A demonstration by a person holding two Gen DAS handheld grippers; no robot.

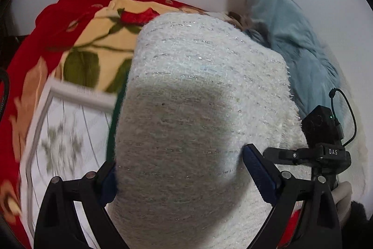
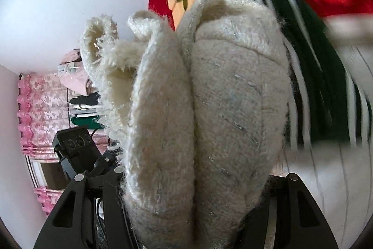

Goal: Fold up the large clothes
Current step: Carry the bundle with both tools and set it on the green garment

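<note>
A thick cream knitted sweater with silver threads fills the left wrist view, bunched between the fingers of my left gripper, which is shut on it. In the right wrist view the same sweater hangs in folded bundles, with a frayed edge at the upper left. My right gripper is shut on it; its fingertips are hidden by the knit. The right gripper's body and camera show in the left wrist view, close beside the sweater. The left gripper's body shows in the right wrist view.
A red and cream rose-patterned blanket lies behind. A white sheet with a grey pattern is at the lower left. A blue-grey pillow leans against the wall. A green and white striped garment lies at the right. Pink curtains and a clothes rack are far left.
</note>
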